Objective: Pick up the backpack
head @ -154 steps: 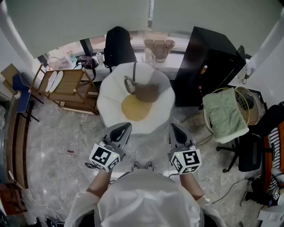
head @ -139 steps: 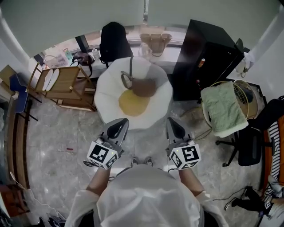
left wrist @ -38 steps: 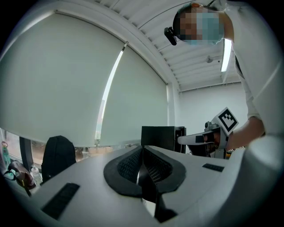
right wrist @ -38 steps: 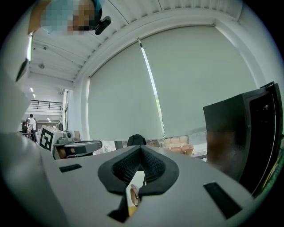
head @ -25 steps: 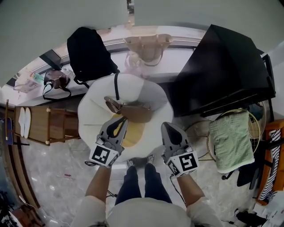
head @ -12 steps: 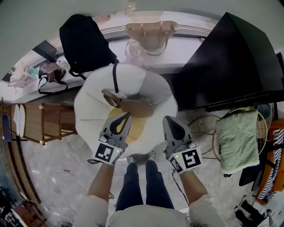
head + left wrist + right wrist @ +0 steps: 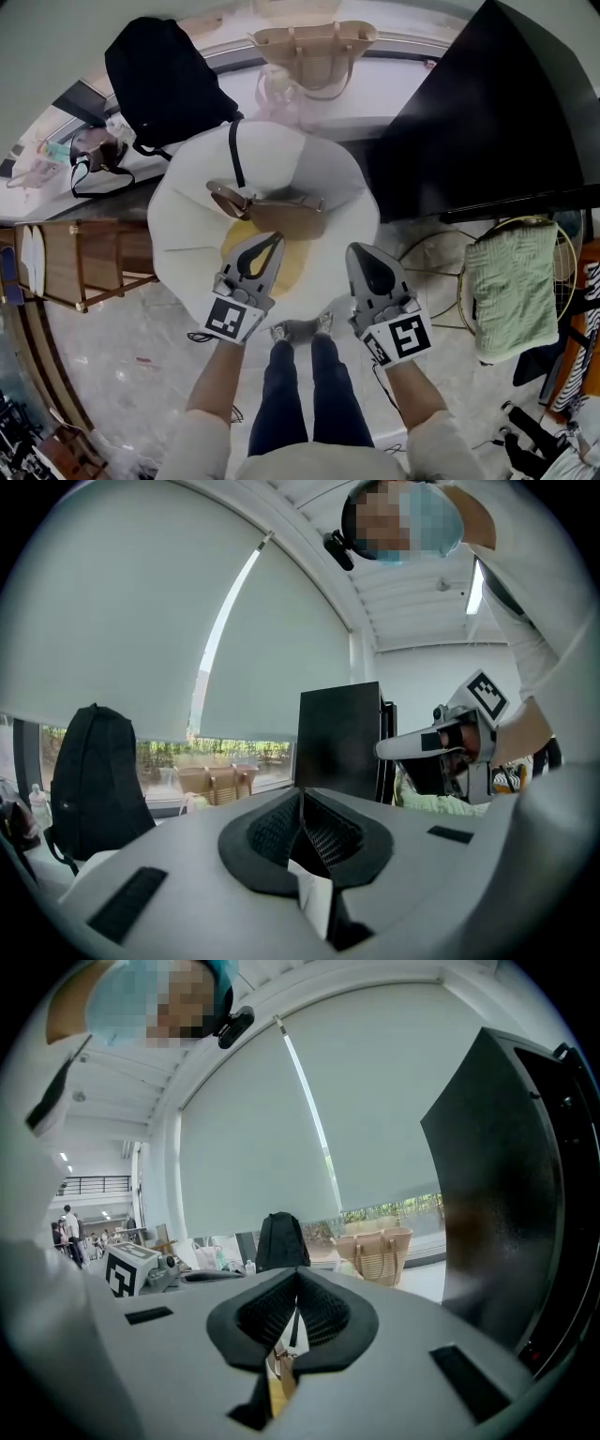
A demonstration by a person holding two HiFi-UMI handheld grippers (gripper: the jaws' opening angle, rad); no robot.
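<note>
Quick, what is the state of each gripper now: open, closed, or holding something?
Left gripper: closed, holding nothing.
Right gripper: closed, holding nothing.

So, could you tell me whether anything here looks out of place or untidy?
Only mildly: a brown handbag lies slumped on the white round seat, its strap trailing toward the back, and a green towel hangs loosely at the right. The black backpack stands upright on the sill; nothing looks spilled or damaged.
</note>
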